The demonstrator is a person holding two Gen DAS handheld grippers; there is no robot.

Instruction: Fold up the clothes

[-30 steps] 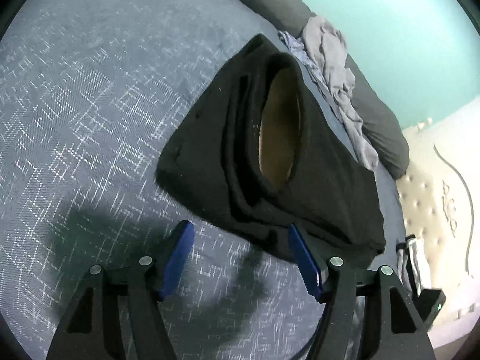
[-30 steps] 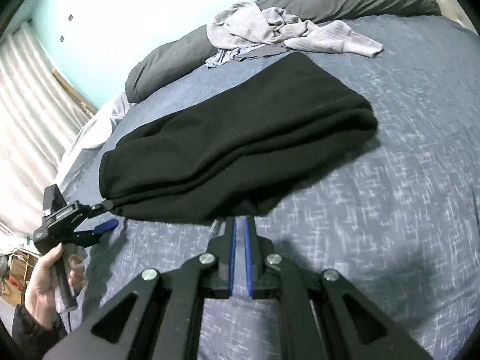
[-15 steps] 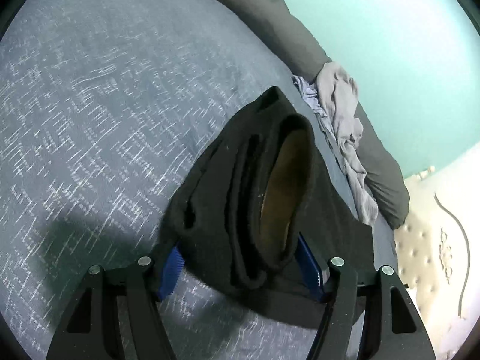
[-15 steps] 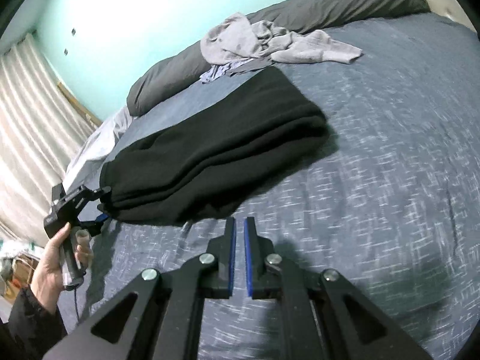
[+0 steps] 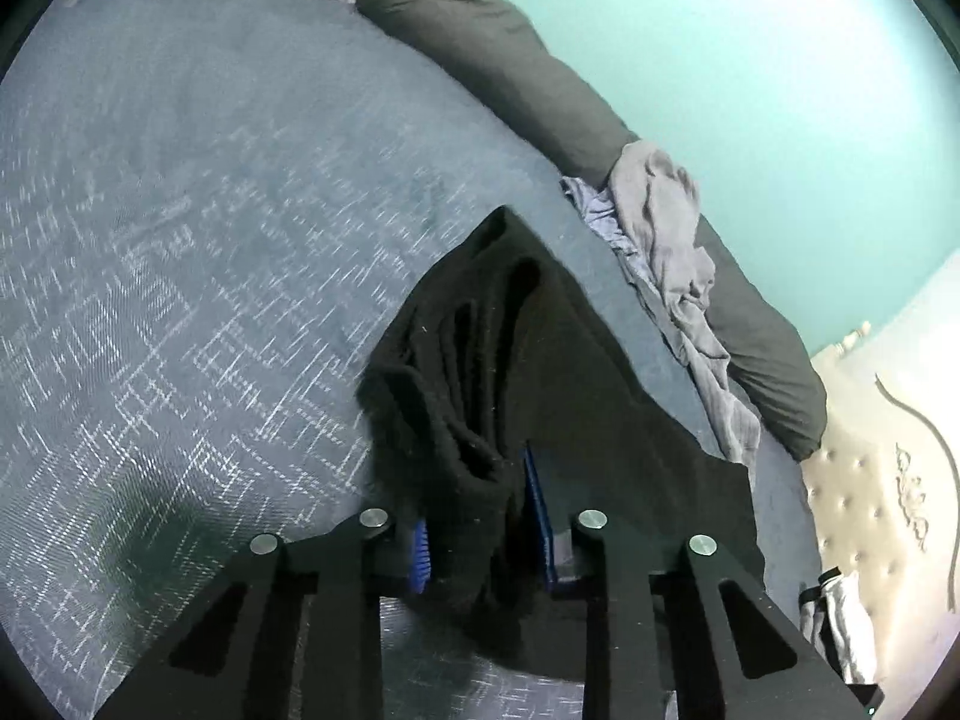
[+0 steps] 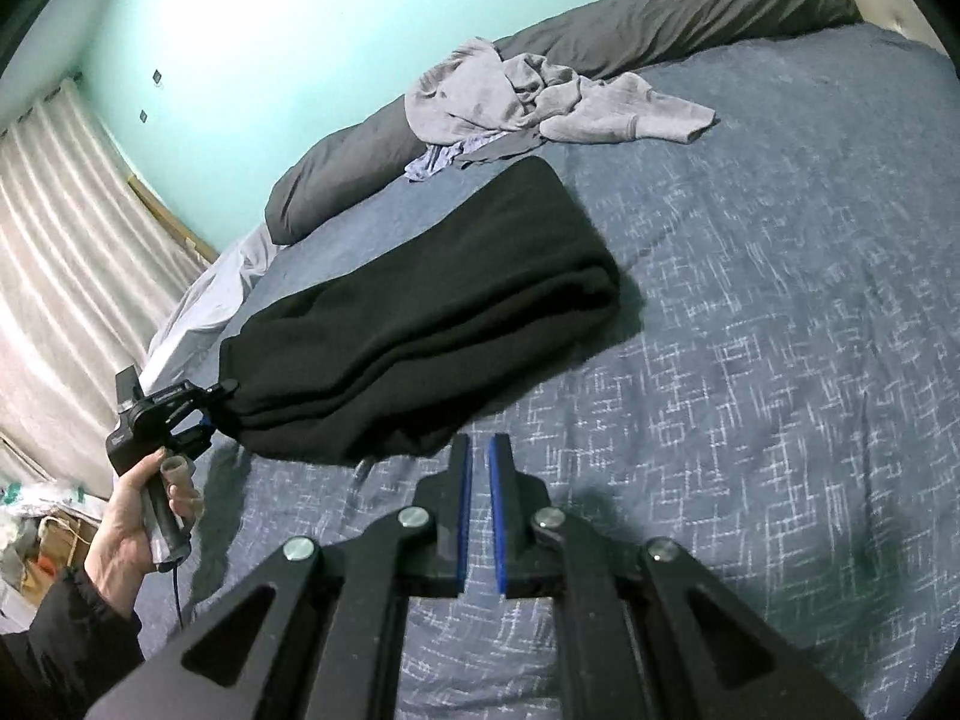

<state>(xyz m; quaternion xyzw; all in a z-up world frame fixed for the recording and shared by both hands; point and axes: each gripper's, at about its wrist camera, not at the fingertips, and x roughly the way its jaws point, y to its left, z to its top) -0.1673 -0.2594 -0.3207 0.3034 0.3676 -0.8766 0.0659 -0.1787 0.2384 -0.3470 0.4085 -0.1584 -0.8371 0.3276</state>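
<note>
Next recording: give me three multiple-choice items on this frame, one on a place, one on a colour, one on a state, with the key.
1. Where does the grey crumpled garment lie?
A. Against the dark pillows at the far side of the bed
B. Under the black garment
C. On the floor

2. What colour is the folded garment nearest the tools?
A. White
B. Black
C. Red

3. What is between the pads of the left tool?
A. Nothing
B. A pillow corner
C. An end of the black garment

Key:
1 A: the right wrist view shows it heaped by the pillows, beyond the black garment.
2 B: it reads black against the blue-grey bedspread.
3 C: black cloth fills the gap as the jaws are closing; the right tool is shut and holds nothing.
</note>
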